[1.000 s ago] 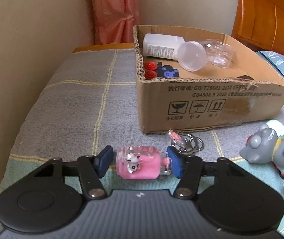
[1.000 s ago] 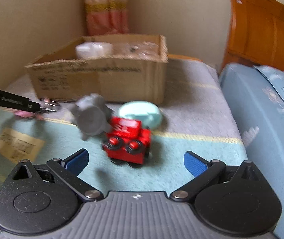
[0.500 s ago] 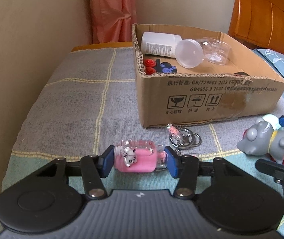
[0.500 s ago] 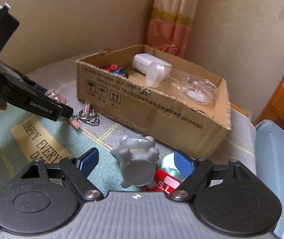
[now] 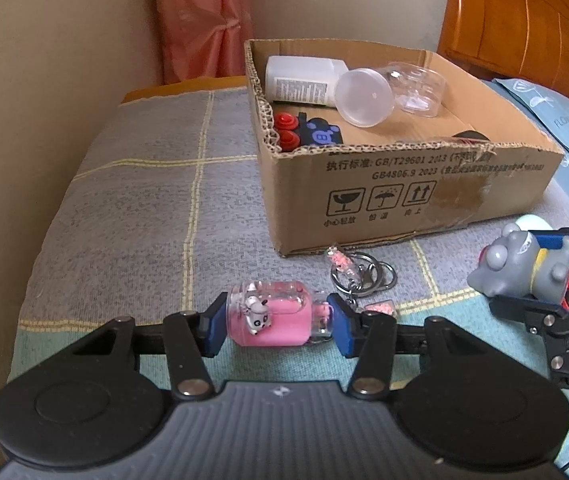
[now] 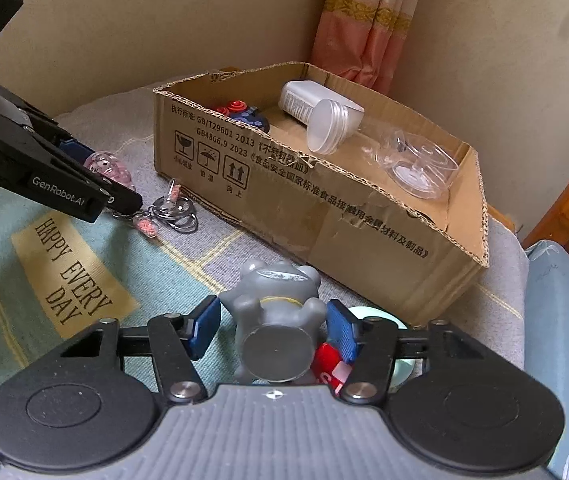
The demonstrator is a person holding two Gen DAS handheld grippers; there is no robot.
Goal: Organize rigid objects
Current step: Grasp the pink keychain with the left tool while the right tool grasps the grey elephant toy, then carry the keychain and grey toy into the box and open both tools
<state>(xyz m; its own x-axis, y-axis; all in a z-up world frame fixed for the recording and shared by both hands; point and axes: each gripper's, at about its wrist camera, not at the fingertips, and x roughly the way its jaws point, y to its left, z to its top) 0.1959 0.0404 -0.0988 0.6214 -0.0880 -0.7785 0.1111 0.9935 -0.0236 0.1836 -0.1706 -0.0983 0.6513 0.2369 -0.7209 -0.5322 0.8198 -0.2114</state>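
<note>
Checked grey-and-teal woven bedspread (image 5: 132,208) underfoot here, with an open corrugated cardboard box (image 5: 424,188) sitting toward its far edge. Left gripper (image 5: 278,322) is clamped tight on a clear, rounded charm bottle (image 5: 272,316) half full of pink, a tiny cow figure inside, low over the near edge; its chain trails to a bunch of steel key rings (image 5: 364,276) lying just in front of the box. Right gripper (image 6: 272,328) is closing around a smooth grey rubbery hippo toy (image 6: 272,320), near the box's right corner; one blue ribbed pad touches it, the other stands just off. Inside the box: a white plastic bottle (image 5: 304,80), a frosted cap (image 5: 364,96), a clear jar (image 5: 416,88).
</note>
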